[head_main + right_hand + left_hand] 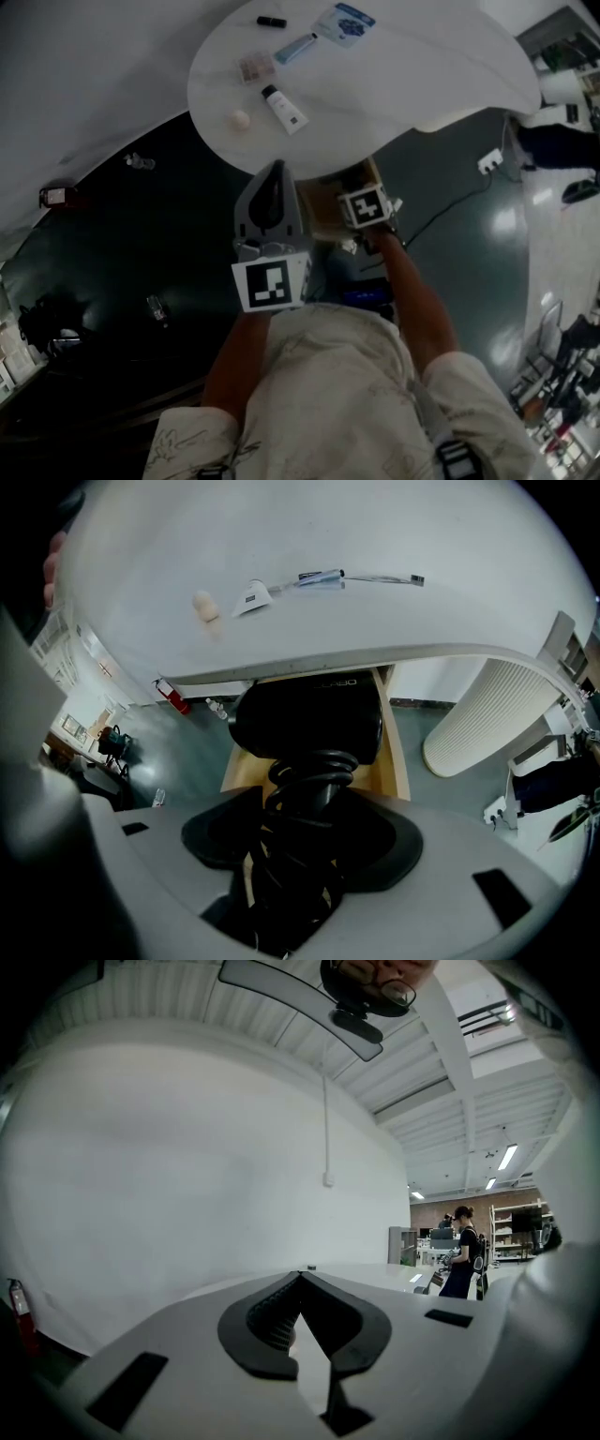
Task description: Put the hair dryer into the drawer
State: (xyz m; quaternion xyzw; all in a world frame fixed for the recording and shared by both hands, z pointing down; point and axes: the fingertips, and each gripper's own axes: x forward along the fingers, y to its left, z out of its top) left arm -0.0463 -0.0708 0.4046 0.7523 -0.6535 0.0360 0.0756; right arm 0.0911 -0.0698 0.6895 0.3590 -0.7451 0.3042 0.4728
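The black hair dryer (309, 719) hangs nose-down over the open wooden drawer (396, 761) beneath the white table (375, 621). My right gripper (305, 832) is shut on its handle, which has the black cord coiled around it. In the head view the right gripper's marker cube (366, 206) sits over the drawer (323, 202), and the dryer itself is hidden beneath it. My left gripper (272, 192) is held beside the drawer, to its left. In its own view the left gripper (300, 1283) points out level over the tabletop with its tips together and nothing between them.
On the table (422, 66) lie a white tube (284, 108), a small round object (241, 119), a compact (255, 67) and a blue packet (343, 23). A ribbed white pedestal (487, 714) stands right of the drawer. A power strip (489, 161) lies on the floor.
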